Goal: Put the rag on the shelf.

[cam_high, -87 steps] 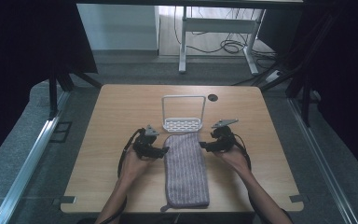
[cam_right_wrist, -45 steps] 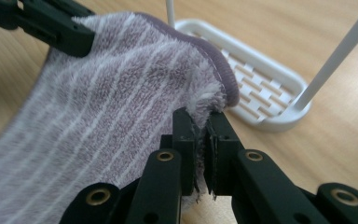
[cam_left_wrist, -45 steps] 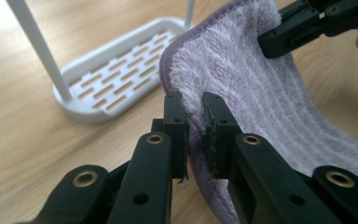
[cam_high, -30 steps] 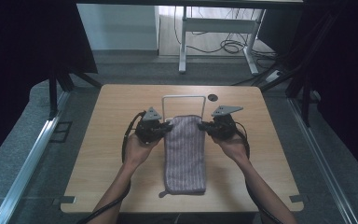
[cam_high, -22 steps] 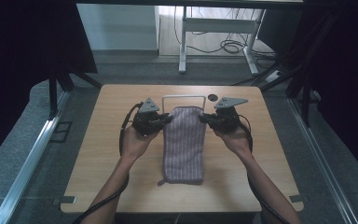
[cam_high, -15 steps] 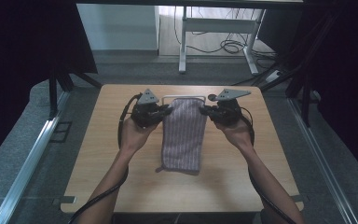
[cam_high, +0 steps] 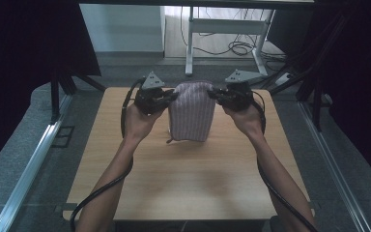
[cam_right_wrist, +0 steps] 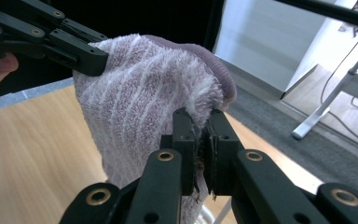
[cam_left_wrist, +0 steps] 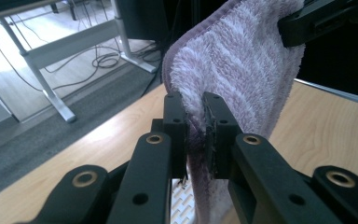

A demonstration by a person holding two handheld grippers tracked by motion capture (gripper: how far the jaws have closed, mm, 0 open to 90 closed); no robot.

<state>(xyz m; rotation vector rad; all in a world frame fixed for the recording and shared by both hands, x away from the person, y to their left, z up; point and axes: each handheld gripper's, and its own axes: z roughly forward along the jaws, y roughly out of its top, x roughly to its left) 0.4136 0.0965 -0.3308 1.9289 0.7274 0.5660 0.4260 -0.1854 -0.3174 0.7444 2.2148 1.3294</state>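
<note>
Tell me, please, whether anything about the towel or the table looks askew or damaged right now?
Nothing stands out. The towel hangs fairly evenly between the left gripper and the right gripper, each clamped on an upper edge. A short thread or loop sticks out at its lower left corner, which seems harmless.

Wide open wood across the near half of the worktop (cam_high: 188, 183), nothing lying on it, plenty of room to sweep either side. Up at the far end the striped towel (cam_high: 192, 116) hangs like a curtain between the left claw (cam_high: 170, 98) and right claw (cam_high: 213, 94), blocking the middle lane. Under its hem sits a white slotted tray (cam_left_wrist: 182, 205), tucked just beneath.
</note>
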